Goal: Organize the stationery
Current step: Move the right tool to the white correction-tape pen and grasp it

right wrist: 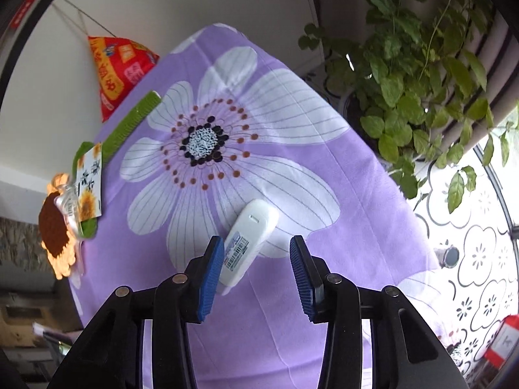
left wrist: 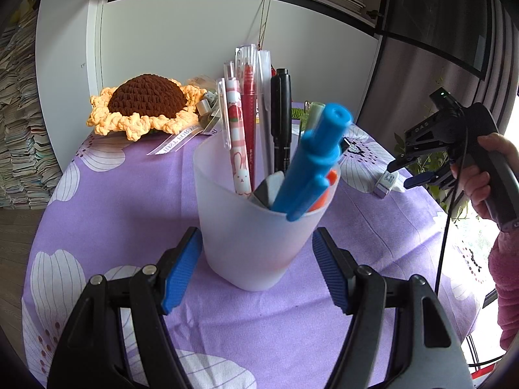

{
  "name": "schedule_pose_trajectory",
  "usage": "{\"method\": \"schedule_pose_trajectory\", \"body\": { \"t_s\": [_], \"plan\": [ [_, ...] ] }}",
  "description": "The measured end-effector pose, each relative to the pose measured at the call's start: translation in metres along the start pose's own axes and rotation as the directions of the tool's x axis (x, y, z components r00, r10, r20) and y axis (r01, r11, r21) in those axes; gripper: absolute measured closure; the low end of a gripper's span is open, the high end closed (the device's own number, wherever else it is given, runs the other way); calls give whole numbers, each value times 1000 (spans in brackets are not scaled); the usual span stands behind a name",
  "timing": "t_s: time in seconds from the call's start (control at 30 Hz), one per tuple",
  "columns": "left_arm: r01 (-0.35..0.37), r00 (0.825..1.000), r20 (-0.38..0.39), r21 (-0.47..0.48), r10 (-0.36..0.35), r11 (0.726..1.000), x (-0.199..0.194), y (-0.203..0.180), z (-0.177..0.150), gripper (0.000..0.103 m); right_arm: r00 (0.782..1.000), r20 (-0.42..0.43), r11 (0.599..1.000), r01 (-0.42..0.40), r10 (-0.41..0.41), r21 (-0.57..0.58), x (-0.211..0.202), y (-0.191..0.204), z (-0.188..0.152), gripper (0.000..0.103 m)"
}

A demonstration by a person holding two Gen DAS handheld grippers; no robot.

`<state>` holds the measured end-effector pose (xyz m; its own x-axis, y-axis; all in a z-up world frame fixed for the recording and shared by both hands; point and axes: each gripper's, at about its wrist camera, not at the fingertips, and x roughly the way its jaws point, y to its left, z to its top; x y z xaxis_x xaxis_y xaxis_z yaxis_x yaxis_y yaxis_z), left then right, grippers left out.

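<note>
One frosted white plastic cup (left wrist: 256,227) stands on my desk (left wrist: 129,194), which is covered with a purple cloth printed with white flowers, and my left hand-held gripper (left wrist: 256,272) has its two blue pads closed against the cup's sides, one on each side. Inside the cup I count one thick blue marker (left wrist: 311,159), one black pen (left wrist: 280,120), one red pen (left wrist: 249,110), one pink pen with a rabbit print (left wrist: 238,149), and something orange (left wrist: 327,188) half hidden behind the blue marker; how many clear-capped pens stand at the back I cannot tell. One crocheted sunflower with a brown centre and yellow petals (left wrist: 142,103) lies on the far side of the desk. One white correction-tape dispenser with a barcode label (right wrist: 249,240) lies flat on the cloth, well apart from the cup. My right hand-held gripper (right wrist: 256,278) is over it with its pads spread apart, gripping nothing; the dispenser's near end sits just beside the left-hand pad.
</note>
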<state>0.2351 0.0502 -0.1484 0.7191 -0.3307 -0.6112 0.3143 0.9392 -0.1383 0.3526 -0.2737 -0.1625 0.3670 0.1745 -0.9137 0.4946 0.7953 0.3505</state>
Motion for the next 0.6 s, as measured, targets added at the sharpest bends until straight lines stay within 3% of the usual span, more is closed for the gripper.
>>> {"method": "schedule_pose_trajectory", "body": {
  "t_s": [0.13, 0.33, 0.53, 0.6],
  "plan": [
    [0, 1000, 0, 0, 0, 1000, 0, 0, 0, 34, 1000, -23, 1000, -1, 2, 23, 8, 2, 7, 61],
    [0, 1000, 0, 0, 0, 1000, 0, 0, 0, 34, 998, -14, 998, 59, -59, -20, 18, 17, 20, 61],
    [0, 1000, 0, 0, 0, 1000, 0, 0, 0, 33, 991, 10, 974, 135, -135, -183, 28, 50, 19, 61],
    [0, 1000, 0, 0, 0, 1000, 0, 0, 0, 33, 988, 22, 959, 154, -153, -238, 31, 61, 16, 67]
  ]
}}
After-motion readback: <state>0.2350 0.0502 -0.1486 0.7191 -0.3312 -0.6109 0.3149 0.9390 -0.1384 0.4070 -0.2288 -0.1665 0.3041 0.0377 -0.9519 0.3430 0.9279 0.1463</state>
